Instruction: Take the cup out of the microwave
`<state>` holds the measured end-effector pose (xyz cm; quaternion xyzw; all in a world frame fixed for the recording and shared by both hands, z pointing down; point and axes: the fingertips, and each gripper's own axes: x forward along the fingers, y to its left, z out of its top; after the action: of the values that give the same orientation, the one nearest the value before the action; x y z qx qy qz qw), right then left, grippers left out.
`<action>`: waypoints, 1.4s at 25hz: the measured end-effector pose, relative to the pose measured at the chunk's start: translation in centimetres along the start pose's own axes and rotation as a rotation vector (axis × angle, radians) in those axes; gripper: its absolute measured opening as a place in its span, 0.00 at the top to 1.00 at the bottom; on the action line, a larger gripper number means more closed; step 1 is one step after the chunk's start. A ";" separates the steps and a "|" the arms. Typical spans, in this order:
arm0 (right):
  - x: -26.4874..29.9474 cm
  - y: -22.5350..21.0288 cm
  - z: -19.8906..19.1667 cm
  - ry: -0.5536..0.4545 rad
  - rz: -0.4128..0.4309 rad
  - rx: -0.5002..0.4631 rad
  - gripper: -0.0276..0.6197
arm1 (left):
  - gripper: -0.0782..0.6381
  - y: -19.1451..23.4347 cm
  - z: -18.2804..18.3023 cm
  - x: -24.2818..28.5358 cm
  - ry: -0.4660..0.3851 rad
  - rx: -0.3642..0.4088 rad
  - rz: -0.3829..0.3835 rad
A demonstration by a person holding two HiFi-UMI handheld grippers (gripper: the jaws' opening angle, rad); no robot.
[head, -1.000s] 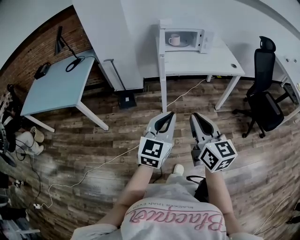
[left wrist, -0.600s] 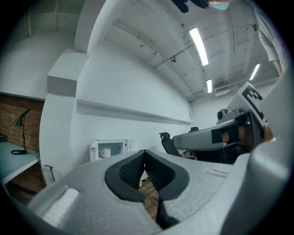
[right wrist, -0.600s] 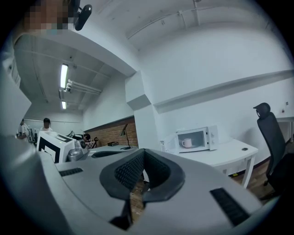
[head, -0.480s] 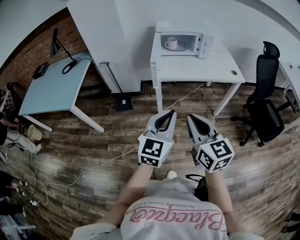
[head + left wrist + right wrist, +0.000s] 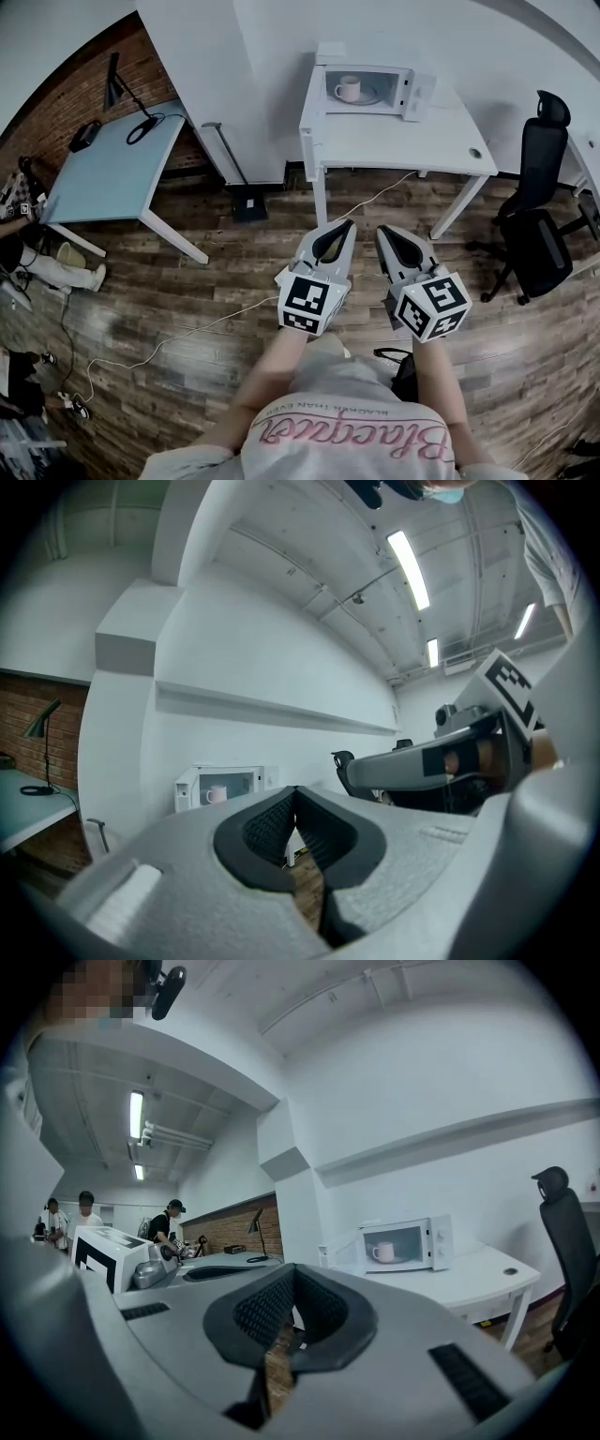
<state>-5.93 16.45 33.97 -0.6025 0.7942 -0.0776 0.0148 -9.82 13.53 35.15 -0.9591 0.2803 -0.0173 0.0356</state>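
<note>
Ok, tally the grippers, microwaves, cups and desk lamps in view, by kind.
grippers: 2, left gripper and right gripper
microwave: 1
cup: 1, inside the microwave
desk lamp: 1
total: 5

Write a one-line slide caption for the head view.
Shut, empty left tongs and right tongs point toward the cup in the microwave on the white table.

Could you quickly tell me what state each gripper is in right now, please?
Left gripper: jaws closed, holding nothing.
Right gripper: jaws closed, holding nothing.
</note>
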 end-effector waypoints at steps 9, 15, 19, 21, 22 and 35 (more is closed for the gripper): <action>1.0 -1.4 0.1 0.001 0.009 -0.021 0.94 | 0.88 0.2 -0.2 1.7 -0.007 -0.001 -0.004; 2.4 -3.4 0.3 0.000 -0.004 -0.054 0.94 | 0.88 0.9 -0.6 4.4 -0.008 0.004 -0.008; 4.1 -5.2 0.6 0.001 -0.007 -0.060 0.94 | 0.88 2.2 -0.5 6.8 -0.012 -0.001 0.002; 5.2 -6.1 0.8 -0.003 -0.003 -0.066 0.94 | 0.88 2.8 -0.4 8.3 -0.019 -0.005 -0.002; 5.7 -6.7 1.0 -0.005 -0.002 -0.071 0.94 | 0.88 3.1 -0.5 9.0 -0.020 -0.005 -0.005; 13.6 -14.2 3.0 -0.013 -0.007 -0.079 0.94 | 0.88 8.5 -0.5 19.1 -0.022 -0.010 -0.008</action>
<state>4.31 -0.62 33.98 -0.6058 0.7945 -0.0423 -0.0042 1.67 -3.91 35.21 -0.9605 0.2763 -0.0057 0.0339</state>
